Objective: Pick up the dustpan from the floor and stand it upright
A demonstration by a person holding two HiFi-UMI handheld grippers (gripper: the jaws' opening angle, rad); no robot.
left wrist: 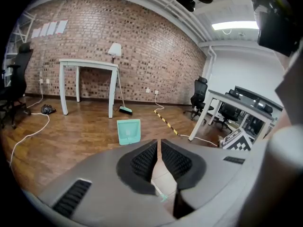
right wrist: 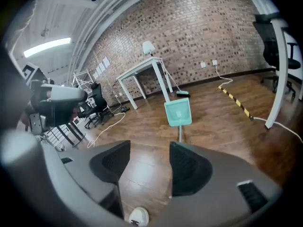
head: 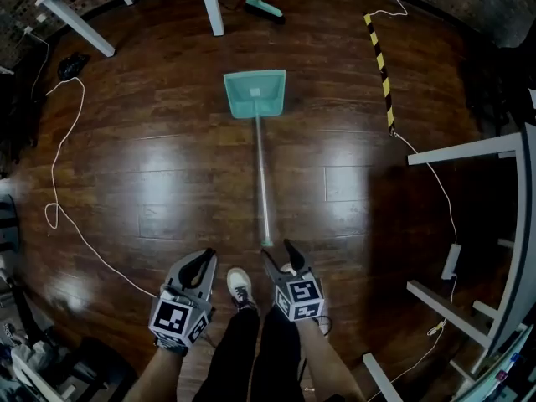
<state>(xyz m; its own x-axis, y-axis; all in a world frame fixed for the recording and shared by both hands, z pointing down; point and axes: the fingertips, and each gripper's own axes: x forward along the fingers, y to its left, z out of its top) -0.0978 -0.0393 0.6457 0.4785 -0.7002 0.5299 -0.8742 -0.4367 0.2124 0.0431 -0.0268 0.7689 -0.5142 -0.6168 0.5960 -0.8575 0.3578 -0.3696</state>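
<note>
Left gripper (left wrist: 158,144): jaws drawn together to a narrow slit, nothing held; only floor and the tip of a teal handle are seen through the gap. Right gripper (right wrist: 149,150): jaws spread wide, nothing between them but bare floor (head: 167,182).

Dustpan (head: 254,93): lying flat on the wooden floor, teal pan at the far end. Its long thin handle (head: 261,174) runs straight back toward the person. The near end of the handle is noted just beside the right gripper's tips and not between them; contact cannot be confirmed from the head view.

Step in hand, as judged: approach to the handle end. No grasp is made yet, and the dustpan is not yet lifted.

Next move, as judged: the open right jaws are to be brought over the handle near its end and closed across it. The handle is thin and lies on the floor, so a low, well-centred approach is called for. The pan would then have to be swung up about its far edge.

Surroundings: a shoe (head: 240,287) is seen between the two grippers, close to the handle end. A broom (head: 264,7) and a white table leg (head: 211,7) stand beyond the pan. A white cable (head: 63,174) lies well to the left, striped tape (head: 381,65) to the right. None of these is judged to block the grasp.
</note>
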